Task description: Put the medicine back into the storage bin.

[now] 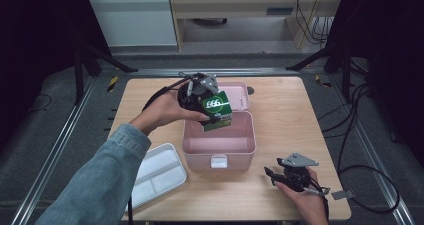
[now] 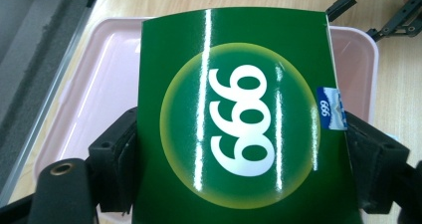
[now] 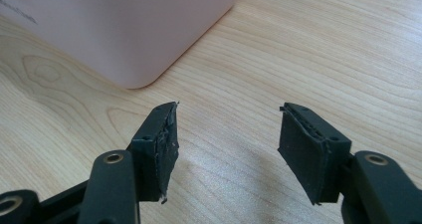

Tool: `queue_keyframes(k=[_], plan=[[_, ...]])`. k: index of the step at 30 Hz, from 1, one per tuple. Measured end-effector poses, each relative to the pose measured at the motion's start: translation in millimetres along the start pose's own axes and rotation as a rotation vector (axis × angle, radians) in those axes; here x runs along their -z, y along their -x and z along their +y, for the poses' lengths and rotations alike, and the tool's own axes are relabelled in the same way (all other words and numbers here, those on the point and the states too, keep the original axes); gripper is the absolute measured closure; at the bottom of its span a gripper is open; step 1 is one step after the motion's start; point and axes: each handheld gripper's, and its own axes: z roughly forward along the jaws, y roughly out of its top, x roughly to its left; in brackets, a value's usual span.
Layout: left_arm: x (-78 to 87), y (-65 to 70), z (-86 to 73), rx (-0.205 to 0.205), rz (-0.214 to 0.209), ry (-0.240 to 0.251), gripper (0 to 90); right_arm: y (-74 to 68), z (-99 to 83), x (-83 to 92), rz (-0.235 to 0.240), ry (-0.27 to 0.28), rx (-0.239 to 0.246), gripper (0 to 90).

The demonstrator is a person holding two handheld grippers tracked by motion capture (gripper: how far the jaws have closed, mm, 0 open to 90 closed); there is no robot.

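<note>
A green box (image 1: 217, 111) with a white "666" in a yellow ring hangs over the open pink bin (image 1: 220, 145), tilted. My left gripper (image 1: 207, 110) is shut on it; in the left gripper view the green box (image 2: 239, 119) sits between both black pads (image 2: 117, 169), which press its two sides, with the pink bin (image 2: 99, 94) beneath it. My right gripper (image 1: 272, 174) rests low over the table at the front right, open with nothing between its fingers. In the right gripper view its jaws (image 3: 226, 149) stand apart over bare wood, facing a corner of the pink bin (image 3: 129, 30).
The pink bin's lid (image 1: 240, 92) stands open behind it. A white divided tray (image 1: 157, 177) lies at the front left of the wooden table (image 1: 280, 115). Black cables (image 1: 360, 135) trail on the floor to the right. The other gripper (image 2: 378, 10) shows far off at the top right.
</note>
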Motion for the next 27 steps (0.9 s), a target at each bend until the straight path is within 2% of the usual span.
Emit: queue_keyframes(k=[11,23,27], plan=[[-19.0,7.5,10.6,-0.047,-0.059,0.002,17.5,2.1,0.2,1.8,-0.008,0.008,-0.001,40.7],[-40.8,6.1,28.3,-0.095,-0.13,0.029,17.4,2.6,-2.4,3.7,-0.017,0.004,-0.005,40.9],[-49.9,6.4,35.1,-0.127,-0.151,0.033,17.4,4.0,-5.0,4.7,-0.023,0.002,-0.011,40.9]])
